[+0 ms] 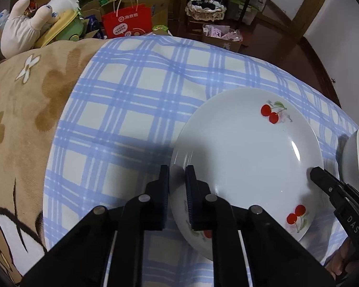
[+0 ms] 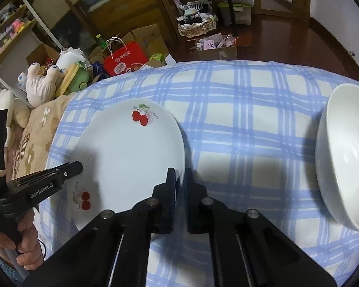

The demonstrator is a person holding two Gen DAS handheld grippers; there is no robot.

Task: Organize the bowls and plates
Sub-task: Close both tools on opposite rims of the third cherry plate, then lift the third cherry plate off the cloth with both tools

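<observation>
At the far left a tan fleece blanket with brown and white flowers [image 1: 24,110] covers the surface, with a pale plush toy [image 1: 21,31] and a red paper carrier bag with white handles [image 1: 126,21] beyond it. Next comes the blue-and-white checked cloth [image 1: 131,91], spread flat. The left gripper [image 1: 177,177] points steeply down at the near left rim of the round white ceramic plate with red cherry prints [image 1: 246,148] — its jaws are clenched on that rim, one finger outside the plate, the other over its inner face. The plate lies on the checked cloth, left of centre in the right wrist view. The right gripper [image 2: 179,179] is clamped on the plate's opposite, right rim in the same way. Well apart from the plate, at the right edge of the cloth, stands a plain white ceramic bowl [image 2: 344,157] — upright, open side up.
</observation>
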